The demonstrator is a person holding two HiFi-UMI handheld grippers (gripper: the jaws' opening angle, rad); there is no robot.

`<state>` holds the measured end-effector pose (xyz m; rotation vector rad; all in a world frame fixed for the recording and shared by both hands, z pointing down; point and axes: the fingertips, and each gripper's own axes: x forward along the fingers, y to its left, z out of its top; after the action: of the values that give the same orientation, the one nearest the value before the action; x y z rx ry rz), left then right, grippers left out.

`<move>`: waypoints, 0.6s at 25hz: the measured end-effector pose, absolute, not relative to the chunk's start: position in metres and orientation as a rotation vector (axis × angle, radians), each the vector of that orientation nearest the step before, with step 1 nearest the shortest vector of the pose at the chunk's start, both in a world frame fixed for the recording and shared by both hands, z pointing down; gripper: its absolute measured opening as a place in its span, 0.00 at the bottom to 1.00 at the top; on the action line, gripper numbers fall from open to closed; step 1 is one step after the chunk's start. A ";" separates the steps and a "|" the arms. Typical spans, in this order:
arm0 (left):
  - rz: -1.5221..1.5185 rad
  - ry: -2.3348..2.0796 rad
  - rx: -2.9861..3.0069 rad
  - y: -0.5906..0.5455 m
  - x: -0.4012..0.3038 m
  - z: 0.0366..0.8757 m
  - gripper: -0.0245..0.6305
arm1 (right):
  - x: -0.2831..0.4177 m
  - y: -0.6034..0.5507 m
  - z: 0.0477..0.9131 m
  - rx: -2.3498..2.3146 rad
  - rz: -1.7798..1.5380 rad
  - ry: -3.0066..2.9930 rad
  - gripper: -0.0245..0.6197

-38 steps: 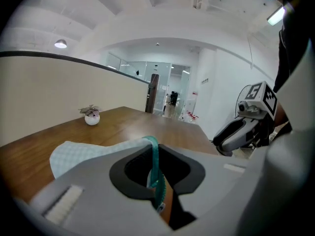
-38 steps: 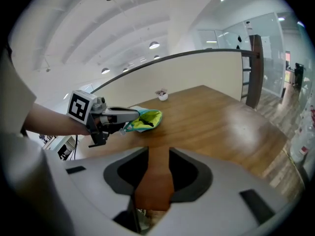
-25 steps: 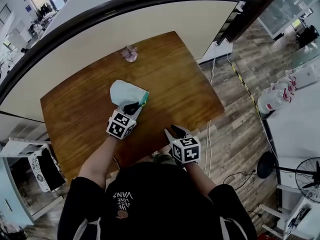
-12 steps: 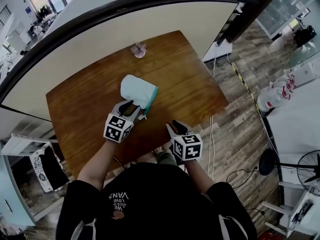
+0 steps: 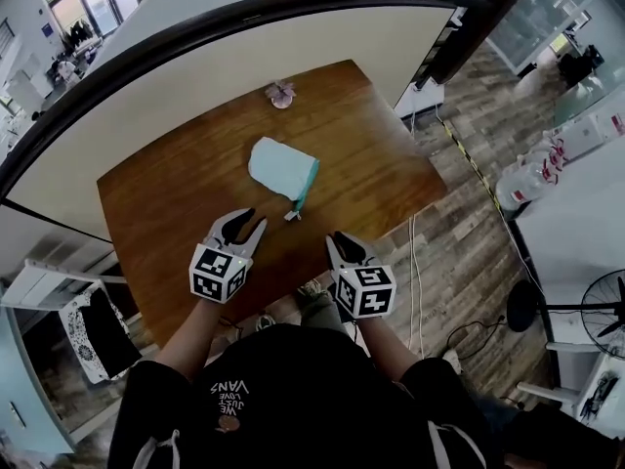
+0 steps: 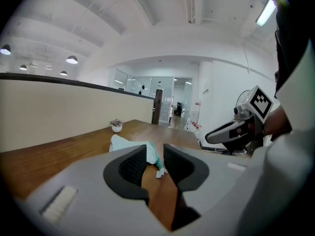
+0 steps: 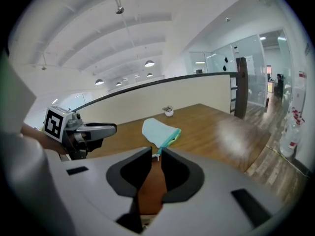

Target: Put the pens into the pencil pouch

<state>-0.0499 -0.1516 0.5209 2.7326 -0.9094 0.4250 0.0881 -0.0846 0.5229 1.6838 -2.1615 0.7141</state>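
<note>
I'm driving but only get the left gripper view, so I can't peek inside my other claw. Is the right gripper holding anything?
Observer: No. The right gripper has its jaws apart. They have just been closing a little, with only bare wooden table showing between them.
Operator: Any pens lying around on the table?
Observer: The head view shows none. Only the mint-green pencil pouch and a small potted plant sit on it.

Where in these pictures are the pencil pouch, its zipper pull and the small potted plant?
pencil pouch [image 5: 278, 167], head view, middle of its pale body.
zipper pull [image 5: 292, 215], head view, its white tip.
potted plant [image 5: 281, 94], head view, its top.
</note>
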 end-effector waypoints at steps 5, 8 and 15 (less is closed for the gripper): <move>0.388 -0.879 2.750 -0.123 -0.067 0.513 0.13 | 0.072 -0.066 0.515 1.738 0.672 -2.155 0.11; 0.376 -0.848 2.748 -0.104 -0.077 0.513 0.10 | 0.062 -0.053 0.514 1.757 0.664 -2.153 0.08; 0.400 -0.769 2.755 -0.064 -0.093 0.514 0.06 | 0.040 -0.025 0.515 1.764 0.664 -2.152 0.06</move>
<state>-0.0927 -0.0642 0.5140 2.7548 -0.7695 0.3998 0.0399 -0.0254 0.5152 1.7644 -2.1522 0.6638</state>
